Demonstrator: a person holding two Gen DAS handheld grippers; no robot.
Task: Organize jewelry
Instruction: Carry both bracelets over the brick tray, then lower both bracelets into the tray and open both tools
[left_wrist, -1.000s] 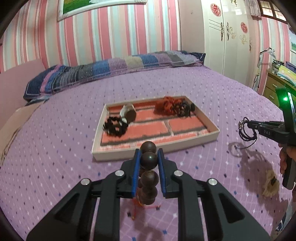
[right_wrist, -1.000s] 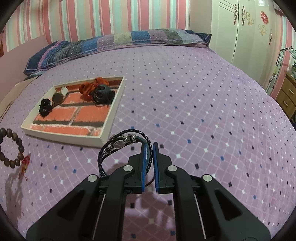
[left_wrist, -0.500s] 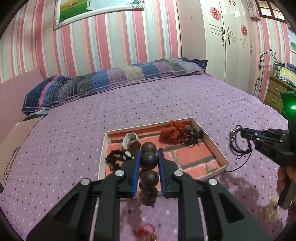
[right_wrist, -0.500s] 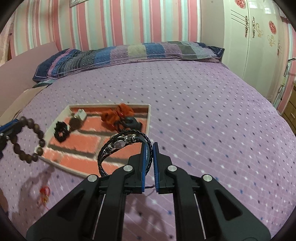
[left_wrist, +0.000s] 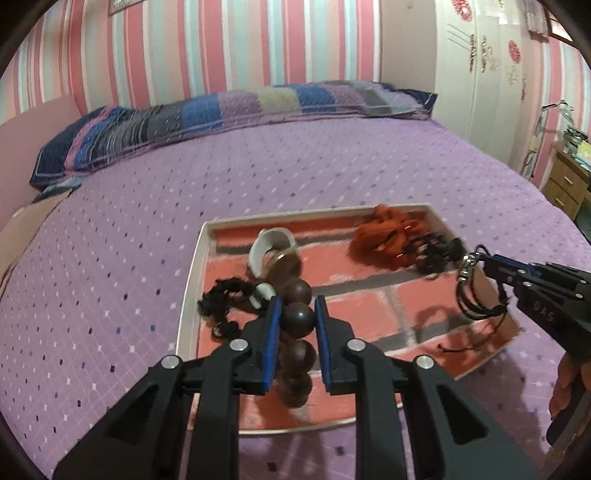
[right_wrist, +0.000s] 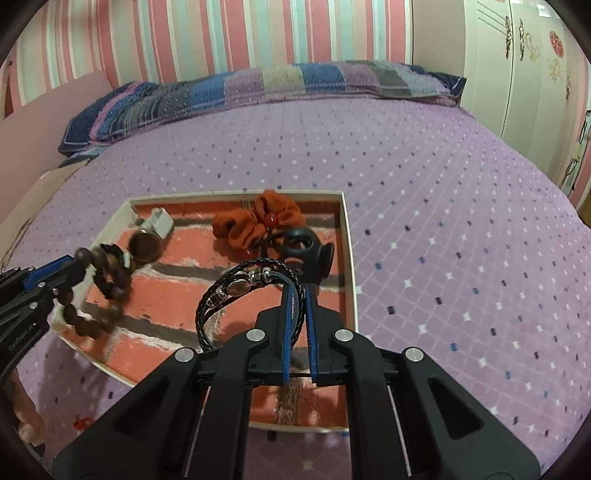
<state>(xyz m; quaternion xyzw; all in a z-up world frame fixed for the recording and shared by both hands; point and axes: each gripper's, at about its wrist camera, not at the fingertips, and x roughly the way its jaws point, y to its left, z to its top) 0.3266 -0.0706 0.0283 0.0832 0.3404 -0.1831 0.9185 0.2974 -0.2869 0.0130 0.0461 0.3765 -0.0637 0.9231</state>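
Observation:
A shallow white tray (left_wrist: 192, 280) (right_wrist: 349, 258) with a brick-pattern floor lies on the purple bed. My left gripper (left_wrist: 297, 308) is shut on a dark wooden bead bracelet (left_wrist: 297, 315) (right_wrist: 107, 291), which hangs over the tray's near left part. My right gripper (right_wrist: 304, 295) (left_wrist: 476, 260) is shut on a black braided leather bracelet (right_wrist: 240, 288) (left_wrist: 476, 295), held above the tray's right side. Inside the tray lie an orange scrunchie (left_wrist: 384, 236) (right_wrist: 255, 221), a black hair tie (left_wrist: 221, 299), a white-banded piece (left_wrist: 271, 247) and a black clip (right_wrist: 306, 247).
A long striped pillow (left_wrist: 229, 114) lies at the head of the bed. White wardrobe doors (left_wrist: 476, 74) and a wooden nightstand (left_wrist: 569, 184) stand at the right. A small red trinket (right_wrist: 83, 422) lies on the bedspread left of the tray's near edge.
Both grippers have moved forward with their bracelets, from short of the tray to above it. The red trinket has dropped out of the left wrist view.

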